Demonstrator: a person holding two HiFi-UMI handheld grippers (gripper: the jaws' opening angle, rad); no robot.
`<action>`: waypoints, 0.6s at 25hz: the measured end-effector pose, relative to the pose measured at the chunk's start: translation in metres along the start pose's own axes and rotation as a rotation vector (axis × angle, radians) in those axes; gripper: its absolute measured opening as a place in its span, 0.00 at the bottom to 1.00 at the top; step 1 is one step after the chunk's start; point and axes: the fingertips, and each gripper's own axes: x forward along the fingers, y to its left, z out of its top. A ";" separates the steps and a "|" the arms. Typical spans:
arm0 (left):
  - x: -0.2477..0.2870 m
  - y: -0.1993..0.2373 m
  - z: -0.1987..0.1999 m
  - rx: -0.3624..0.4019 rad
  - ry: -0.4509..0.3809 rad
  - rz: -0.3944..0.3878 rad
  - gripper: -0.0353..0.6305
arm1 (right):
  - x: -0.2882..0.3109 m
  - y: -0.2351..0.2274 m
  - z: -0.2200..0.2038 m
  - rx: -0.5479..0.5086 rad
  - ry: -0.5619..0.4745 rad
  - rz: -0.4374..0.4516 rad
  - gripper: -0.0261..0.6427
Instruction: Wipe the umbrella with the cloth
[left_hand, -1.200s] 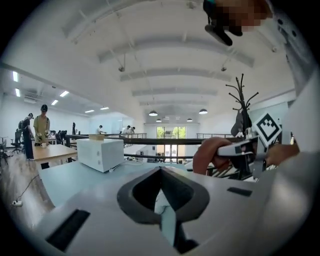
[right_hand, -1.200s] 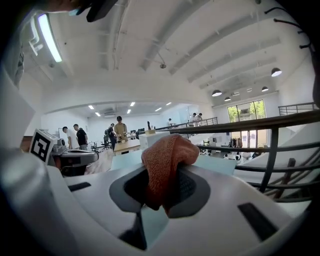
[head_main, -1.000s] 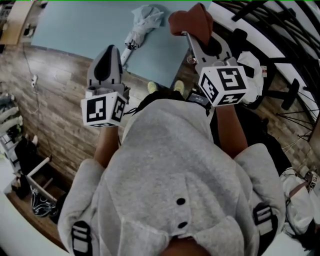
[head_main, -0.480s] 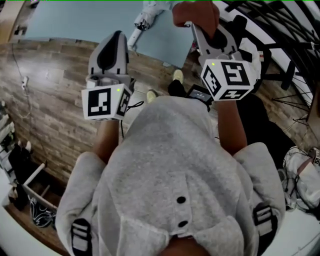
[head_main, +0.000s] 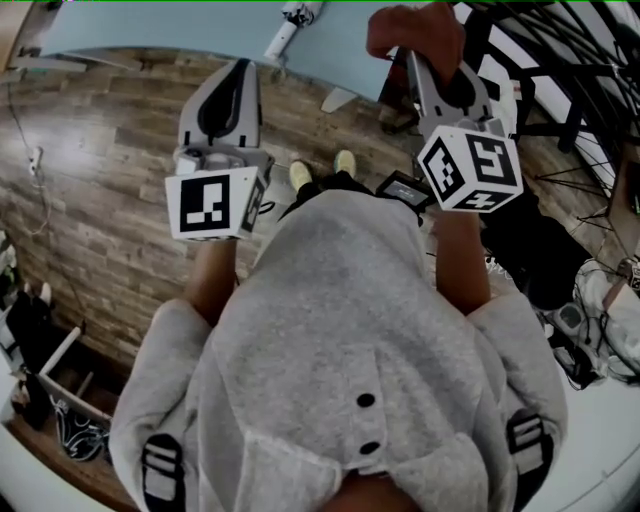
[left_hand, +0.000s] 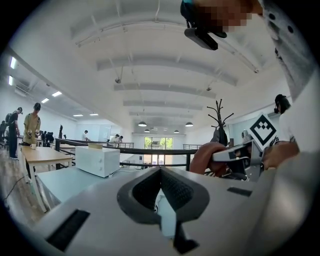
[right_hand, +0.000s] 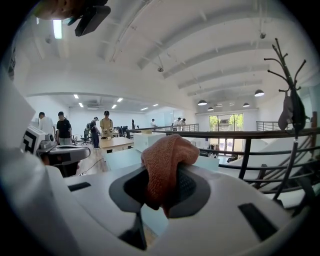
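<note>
The person in the grey hoodie (head_main: 350, 330) held both tools out level above the wooden floor (head_main: 90, 170). The left hand-held gripper (head_main: 238, 68) was clenched, with nothing between its jaws. The right hand-held gripper (head_main: 425, 65) was grasping a rust-red cloth (right_hand: 167, 160), which bunched up and bulged over the jaw tips. The umbrella (head_main: 292, 22) lay on the far side, on the pale blue tabletop (head_main: 150, 25). It was well apart from both grippers and only partly in view, its white end reaching the tabletop's near edge. A white box (left_hand: 97, 160) stood on that tabletop too.
</note>
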 end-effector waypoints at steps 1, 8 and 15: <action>-0.005 -0.002 0.000 0.002 0.002 0.002 0.08 | -0.006 0.004 -0.001 0.003 -0.001 0.005 0.16; -0.038 -0.009 -0.005 0.024 -0.012 0.011 0.08 | -0.028 0.028 -0.015 -0.024 -0.014 0.031 0.16; -0.006 -0.049 0.000 0.042 0.044 0.013 0.08 | -0.036 -0.020 -0.012 -0.015 -0.016 0.028 0.16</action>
